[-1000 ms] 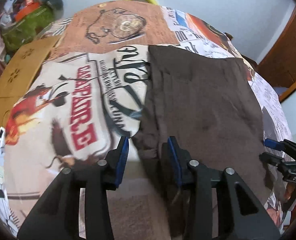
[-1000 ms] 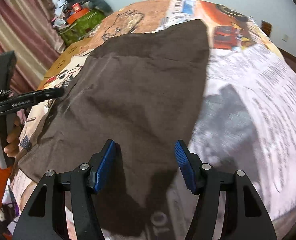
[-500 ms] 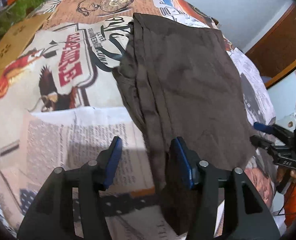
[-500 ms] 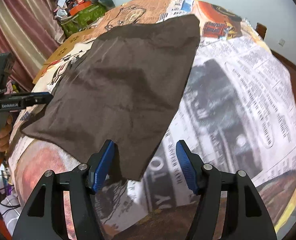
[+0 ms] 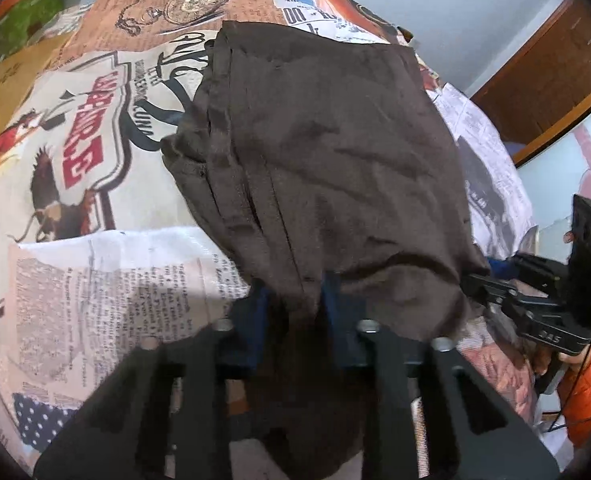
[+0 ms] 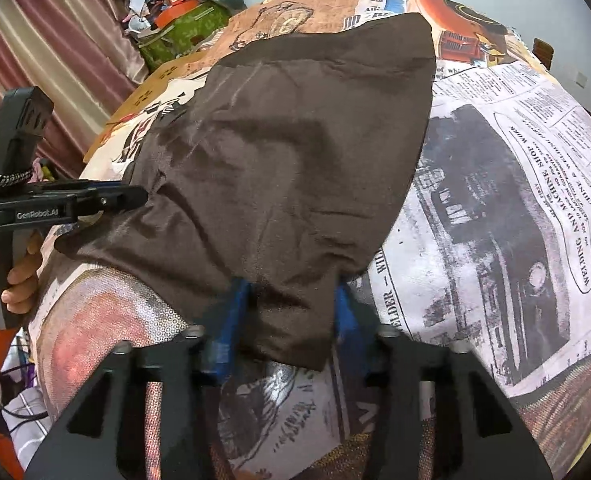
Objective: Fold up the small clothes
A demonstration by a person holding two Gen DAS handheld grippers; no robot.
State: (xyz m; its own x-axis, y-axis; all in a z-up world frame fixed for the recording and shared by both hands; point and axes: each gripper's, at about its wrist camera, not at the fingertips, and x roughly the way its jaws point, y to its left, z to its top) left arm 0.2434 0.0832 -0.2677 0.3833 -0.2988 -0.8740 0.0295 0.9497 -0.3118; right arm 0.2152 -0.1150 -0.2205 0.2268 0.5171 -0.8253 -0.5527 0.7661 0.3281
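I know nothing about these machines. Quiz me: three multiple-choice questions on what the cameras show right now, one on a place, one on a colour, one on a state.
1. Where does the garment lie?
A. on a newspaper-print bedcover
B. on a bare wooden floor
C. in a basket

2. What colour is the garment?
A. white
B. dark brown
C. red

3. What are the two tongs doing?
A. both hang far from the cloth
B. one grips a box
C. each has the cloth's near edge between its fingers

Answers: 1 A, the brown garment lies on the printed bedcover. 2 B, plainly brown. 3 C, cloth sits inside the left tongs and right tongs.
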